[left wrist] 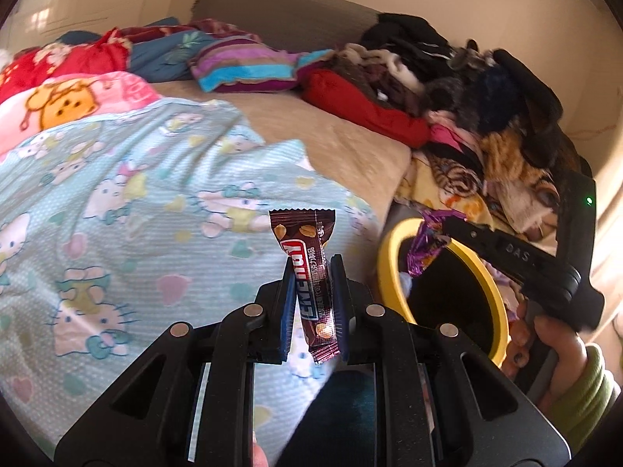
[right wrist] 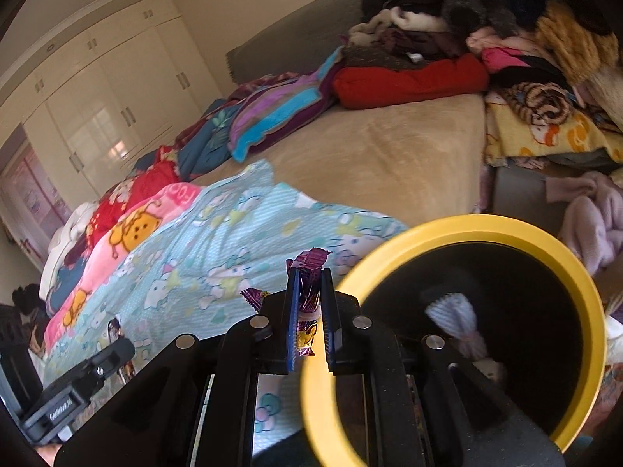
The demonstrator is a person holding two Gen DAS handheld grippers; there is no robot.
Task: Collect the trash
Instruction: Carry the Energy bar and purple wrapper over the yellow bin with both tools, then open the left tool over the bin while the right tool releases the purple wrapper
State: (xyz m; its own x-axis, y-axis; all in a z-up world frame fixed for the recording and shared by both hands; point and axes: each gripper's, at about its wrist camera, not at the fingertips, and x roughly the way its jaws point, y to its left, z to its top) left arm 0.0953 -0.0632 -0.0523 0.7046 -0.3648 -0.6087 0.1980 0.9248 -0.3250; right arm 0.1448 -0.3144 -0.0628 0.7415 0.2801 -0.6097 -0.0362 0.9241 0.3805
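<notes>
I am at the carry step, both tongs loaded. My left gripper [left wrist: 311, 272] is clamped on the brown chocolate-bar wrapper [left wrist: 309, 272], upright over the blue cartoon blanket [left wrist: 117, 202]. My right gripper [right wrist: 310, 292] pinches the purple candy wrapper [right wrist: 307, 292] by the yellow rim of the bin [right wrist: 467, 229]. Next, I judge, each wrapper must hang over the bin's dark mouth before I let go, 1 at a time.

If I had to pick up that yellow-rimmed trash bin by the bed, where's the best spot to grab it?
Grip the yellow rim from above, one finger inside, one outside. The bin's open mouth leaves the thin rim exposed all round, while the body looks too wide to span.
</notes>
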